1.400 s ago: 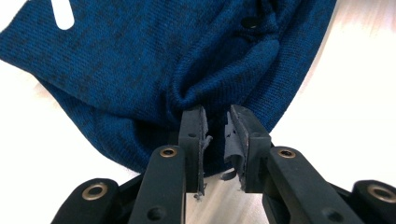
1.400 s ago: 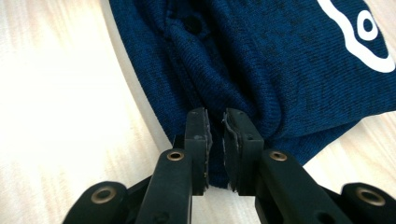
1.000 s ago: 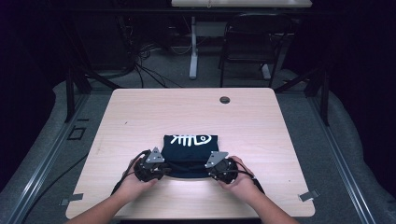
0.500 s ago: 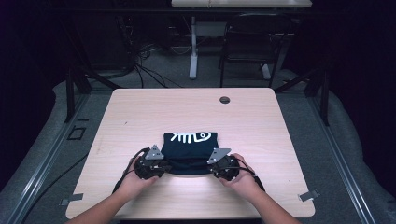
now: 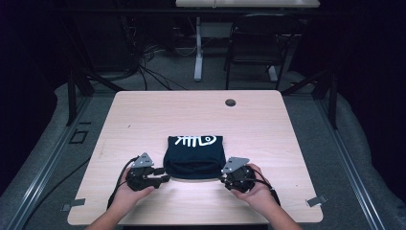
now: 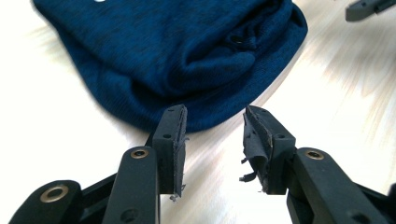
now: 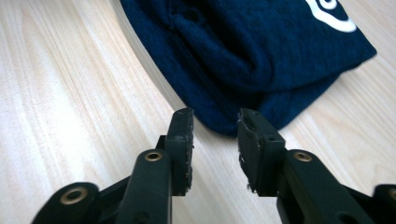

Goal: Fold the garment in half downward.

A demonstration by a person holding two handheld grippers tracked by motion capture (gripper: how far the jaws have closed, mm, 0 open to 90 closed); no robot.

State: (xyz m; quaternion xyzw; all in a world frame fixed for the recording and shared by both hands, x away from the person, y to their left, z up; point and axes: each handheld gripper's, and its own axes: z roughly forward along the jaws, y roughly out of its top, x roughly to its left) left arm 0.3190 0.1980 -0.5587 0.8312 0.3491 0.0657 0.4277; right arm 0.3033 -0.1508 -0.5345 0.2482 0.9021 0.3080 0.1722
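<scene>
The high view looks forward and down from above the near edge of the table. Each gripper view sits low and close, facing the folded blue garment from opposite near corners; all three views share it.

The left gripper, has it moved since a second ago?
Yes. In the high view the left gripper has pulled back off the folded dark blue shirt, toward the table's near-left edge. Its jaws have just been opening, with nothing between them.
</scene>
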